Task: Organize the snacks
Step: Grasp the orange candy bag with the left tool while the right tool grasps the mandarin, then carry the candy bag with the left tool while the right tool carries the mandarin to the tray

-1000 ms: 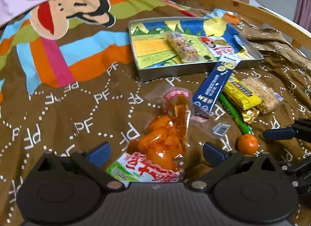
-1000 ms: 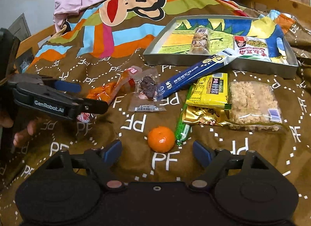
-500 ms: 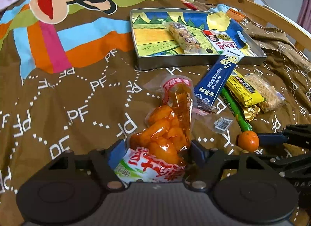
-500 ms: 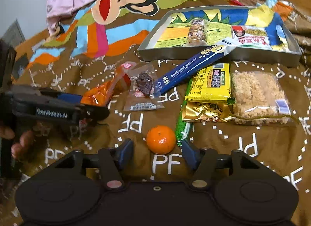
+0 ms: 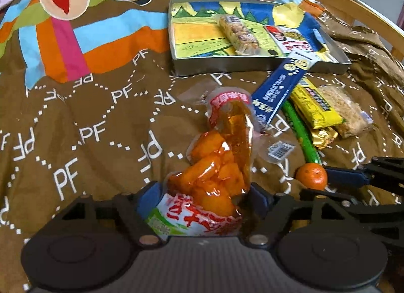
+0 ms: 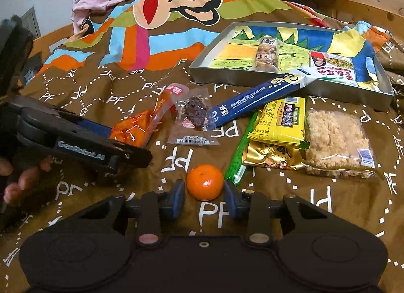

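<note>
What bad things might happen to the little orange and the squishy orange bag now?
1. The tangerine is round; the right gripper's jaws have just been closing around it, so it might roll or pop out.
2. The left gripper pinches only the orange snack pouch's near end; the soft, liquid-filled pouch may sag or slip.

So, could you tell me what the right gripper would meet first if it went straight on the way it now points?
The mandarin orange: it sits directly between the right gripper fingers, which have just been closing around it. Beyond it lies bare brown bedspread, though depth is hard to judge.
</note>
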`<state>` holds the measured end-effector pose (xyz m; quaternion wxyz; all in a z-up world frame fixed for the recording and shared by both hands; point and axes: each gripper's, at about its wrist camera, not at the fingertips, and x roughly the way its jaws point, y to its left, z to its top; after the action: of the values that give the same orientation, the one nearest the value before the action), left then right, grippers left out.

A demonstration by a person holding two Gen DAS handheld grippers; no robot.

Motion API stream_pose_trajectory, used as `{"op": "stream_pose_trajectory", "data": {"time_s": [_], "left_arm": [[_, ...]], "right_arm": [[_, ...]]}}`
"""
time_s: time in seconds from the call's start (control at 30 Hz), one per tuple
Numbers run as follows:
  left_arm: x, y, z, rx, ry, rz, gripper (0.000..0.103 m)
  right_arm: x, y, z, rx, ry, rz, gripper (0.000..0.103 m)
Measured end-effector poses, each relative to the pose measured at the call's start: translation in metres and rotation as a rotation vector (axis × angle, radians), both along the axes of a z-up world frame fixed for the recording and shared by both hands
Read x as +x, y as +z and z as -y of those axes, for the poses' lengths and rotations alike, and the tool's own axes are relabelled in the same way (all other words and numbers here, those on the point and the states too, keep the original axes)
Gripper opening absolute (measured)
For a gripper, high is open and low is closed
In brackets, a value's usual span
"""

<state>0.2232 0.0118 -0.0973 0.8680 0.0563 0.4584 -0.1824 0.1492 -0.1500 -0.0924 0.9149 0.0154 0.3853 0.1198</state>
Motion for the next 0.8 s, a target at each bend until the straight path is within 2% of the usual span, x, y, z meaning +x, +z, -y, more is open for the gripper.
{"op": "stream_pose_trajectory", "data": {"time_s": [0.07,0.17,0.27,0.4,0.53,0.6,0.63,0.67,0.8], "left_arm": [[0.001,-0.002,0.000,-0.011,0.012,-0.002,0.081],[-0.001,-0.001,0.003,0.011,0.006,0.009,0.078],[-0.004,0.002,0.005,0.021,0.012,0.019,0.074],[-0.009,0.008,0.009,0.035,0.044,0.026,0.069],[-0.020,0.017,0.013,0.033,0.080,0.025,0.065],[-0.025,0.021,0.013,0.019,0.093,0.028,0.064],[-0.027,0.023,0.012,0.011,0.100,0.027,0.064],[-0.030,0.025,0.012,0.002,0.107,0.023,0.064],[-0.037,0.032,0.012,-0.025,0.118,0.015,0.063]], "right_arm": [[0.002,-0.002,0.000,0.012,0.001,-0.002,0.043],[0.003,-0.004,-0.001,0.007,0.004,0.000,0.044],[0.004,-0.004,0.000,0.019,-0.009,0.001,0.037],[0.003,0.002,0.000,0.022,-0.018,0.006,0.036],[-0.003,0.013,-0.004,-0.010,-0.002,0.063,0.035],[-0.007,0.020,-0.005,-0.021,0.001,0.097,0.031],[-0.008,0.024,-0.005,-0.021,0.003,0.114,0.016],[-0.009,0.028,-0.005,-0.030,0.001,0.133,0.013],[-0.013,0.042,-0.002,-0.038,0.002,0.183,0.013]]}}
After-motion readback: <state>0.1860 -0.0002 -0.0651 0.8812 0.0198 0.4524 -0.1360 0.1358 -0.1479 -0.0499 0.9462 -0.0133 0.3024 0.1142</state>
